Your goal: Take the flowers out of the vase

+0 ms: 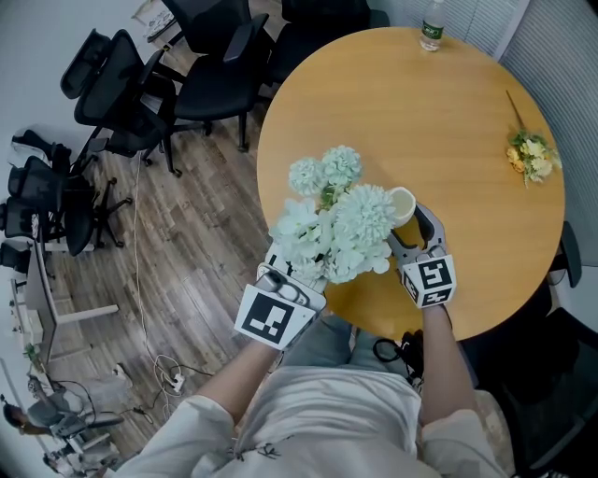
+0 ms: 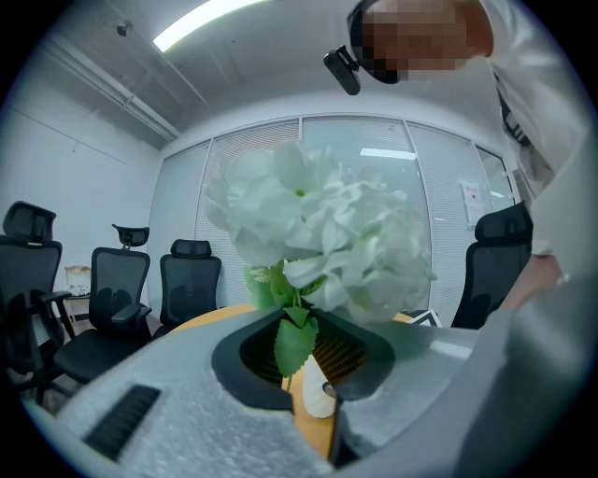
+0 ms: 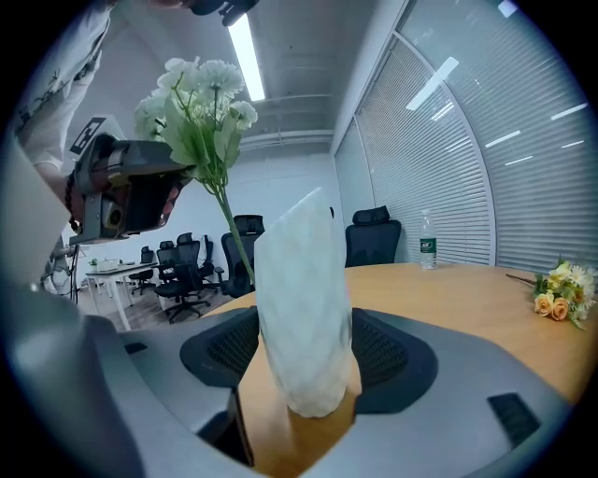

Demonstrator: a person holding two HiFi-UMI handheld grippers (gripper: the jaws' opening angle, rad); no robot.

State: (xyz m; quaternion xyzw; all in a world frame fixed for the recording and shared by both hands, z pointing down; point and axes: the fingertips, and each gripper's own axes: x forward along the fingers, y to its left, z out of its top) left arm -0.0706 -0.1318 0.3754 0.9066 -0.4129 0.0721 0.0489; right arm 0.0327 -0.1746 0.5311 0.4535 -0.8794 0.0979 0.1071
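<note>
A bunch of pale green-white flowers (image 1: 341, 224) is held over the near part of the round wooden table (image 1: 448, 112). My left gripper (image 1: 301, 273) is shut on its stems, just below the blooms (image 2: 318, 224), and a leaf hangs between the jaws. The white vase (image 1: 400, 205) stands upright to the right of the bunch, and my right gripper (image 1: 411, 229) is shut on its body (image 3: 304, 308). In the right gripper view the flowers (image 3: 201, 103) sit high at the left. One thin stem runs down behind the vase's left side, and its lower end is hidden.
A small yellow bouquet (image 1: 531, 154) lies at the table's right edge. A water bottle (image 1: 431, 28) stands at the far edge. Black office chairs (image 1: 201, 75) crowd the wooden floor to the left, with cables on the floor.
</note>
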